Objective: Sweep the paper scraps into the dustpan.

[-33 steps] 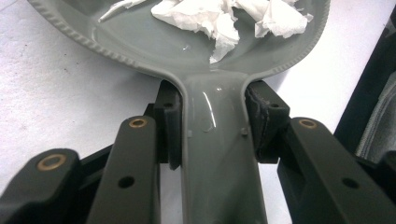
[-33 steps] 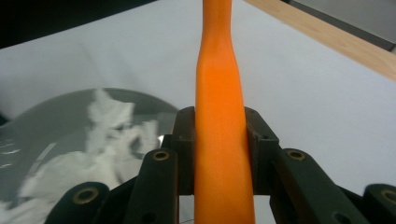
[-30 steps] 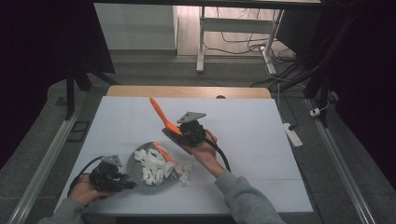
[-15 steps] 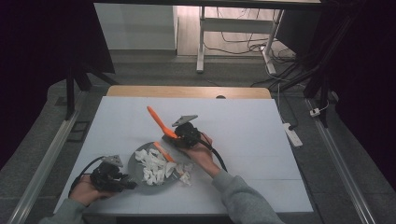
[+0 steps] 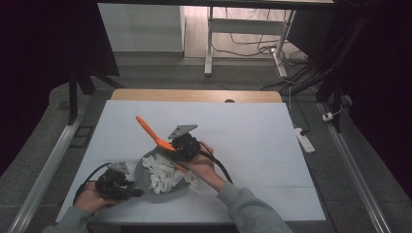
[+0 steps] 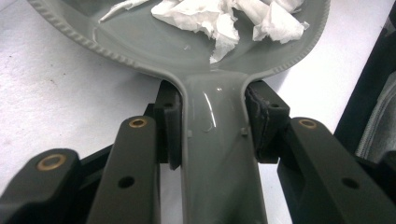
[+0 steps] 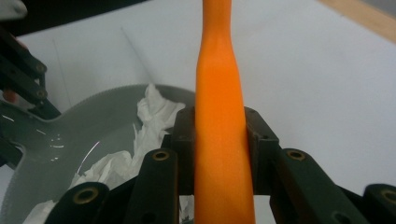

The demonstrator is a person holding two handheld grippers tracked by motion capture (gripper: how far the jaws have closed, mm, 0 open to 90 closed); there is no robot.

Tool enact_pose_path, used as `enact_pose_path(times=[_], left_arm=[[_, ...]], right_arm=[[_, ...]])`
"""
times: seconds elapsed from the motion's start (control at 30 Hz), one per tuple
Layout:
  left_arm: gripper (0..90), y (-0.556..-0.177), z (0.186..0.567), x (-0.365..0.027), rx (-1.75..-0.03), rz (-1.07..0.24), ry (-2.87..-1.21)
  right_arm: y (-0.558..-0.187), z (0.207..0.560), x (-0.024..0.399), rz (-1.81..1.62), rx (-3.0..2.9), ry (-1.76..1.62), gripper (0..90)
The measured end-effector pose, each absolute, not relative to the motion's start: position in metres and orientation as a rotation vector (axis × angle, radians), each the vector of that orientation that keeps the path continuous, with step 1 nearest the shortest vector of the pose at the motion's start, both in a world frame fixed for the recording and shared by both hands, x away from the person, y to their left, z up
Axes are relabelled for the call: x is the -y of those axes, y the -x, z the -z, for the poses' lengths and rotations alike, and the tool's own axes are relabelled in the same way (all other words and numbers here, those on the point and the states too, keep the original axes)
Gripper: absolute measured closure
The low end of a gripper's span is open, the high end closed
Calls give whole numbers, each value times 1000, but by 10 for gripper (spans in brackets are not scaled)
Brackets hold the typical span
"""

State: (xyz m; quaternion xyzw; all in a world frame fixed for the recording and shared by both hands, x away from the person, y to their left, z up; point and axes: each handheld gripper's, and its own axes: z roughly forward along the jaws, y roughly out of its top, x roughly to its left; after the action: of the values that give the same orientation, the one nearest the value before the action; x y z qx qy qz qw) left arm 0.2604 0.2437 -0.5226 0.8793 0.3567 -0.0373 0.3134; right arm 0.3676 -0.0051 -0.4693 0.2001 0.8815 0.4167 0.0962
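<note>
While the left gripper clamped its jaws on the handle of the grey dustpan, the pan lay flat on the desk near the front-left corner. Crumpled white paper scraps were heaped inside the pan. The left gripper view confirmed both pads pressed against the sides of the dustpan handle, with paper scraps resting in the bowl beyond it.

The right gripper held the orange brush with its jaws closed on the handle. The right gripper view showed the brush handle seated squarely between the two pads, with the dustpan below and to one side.

Judged from the layout, the sweeping stage appeared largely complete: most scraps were already collected in the pan. A few scraps lay at the pan's right rim, on or just beside it; gathering these appeared to remain.

The left forearm entered from the front edge and lay low and level along the desk. The right forearm reached diagonally from the front edge toward the pan's far rim, with the orange handle angled up and away toward the far-left corner.
</note>
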Motion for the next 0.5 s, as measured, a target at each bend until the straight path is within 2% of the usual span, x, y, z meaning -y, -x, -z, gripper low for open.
enact_pose_path(times=[0.5], left_arm=[[613, -259, 521, -253, -945, 87, -2267]], right_arm=[[-383, 449, 66, -1254, -2472, -754, 703]])
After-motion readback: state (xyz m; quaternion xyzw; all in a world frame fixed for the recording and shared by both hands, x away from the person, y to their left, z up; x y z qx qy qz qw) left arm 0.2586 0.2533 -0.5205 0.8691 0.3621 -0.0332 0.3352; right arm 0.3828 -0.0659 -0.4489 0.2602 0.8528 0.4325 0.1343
